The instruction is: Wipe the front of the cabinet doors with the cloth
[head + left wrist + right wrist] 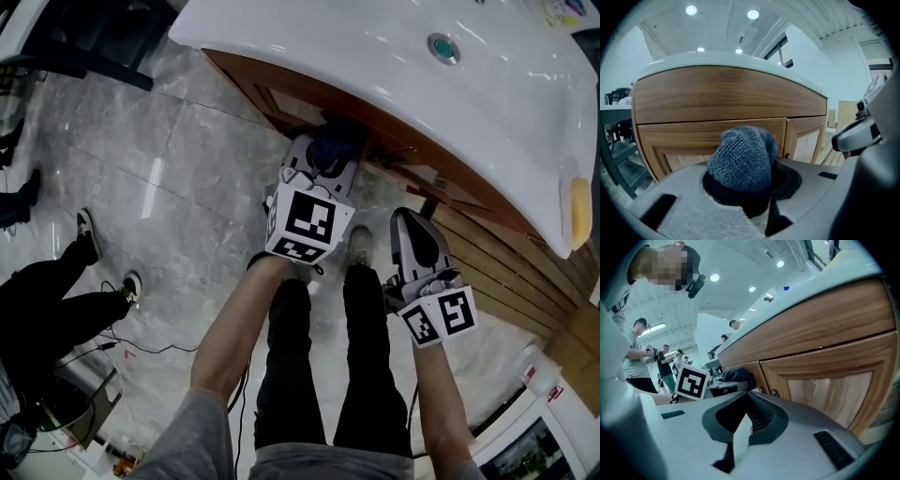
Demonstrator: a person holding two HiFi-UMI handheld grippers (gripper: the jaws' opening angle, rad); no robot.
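- The cloth (743,157), a blue-grey knitted wad, is nearest in the left gripper view. It bulges up out of the left gripper (750,185), whose jaws are clenched on its lower part.
- The cloth is held up at the front of the left cabinet door (689,140), near that door's upper right corner and the seam with the right cabinet door (806,140). From the right gripper view it looks to be at the wood, but I cannot tell whether it actually touches.
- The right gripper (740,427) hangs just beside the right door. Its jaws are closed together with nothing between them, so it takes no part in the wiping.
- Above the doors runs a plain wooden band, and over that the white surface with a basin (403,84).
- Progress, as a judgement: wiping seems under way on the left door. Neither door shows a streak, damp patch or dirt, so how much has been covered cannot be read. The right door and the lower panels probably remain.
- Hidden or unclear:
  - In the head view the doors are mostly under the overhang.
  - In the left gripper view the lower halves of the doors are blocked by the gripper body.
- Further out there is grey marble floor (141,159), and a bystander's legs (56,281) at the left.
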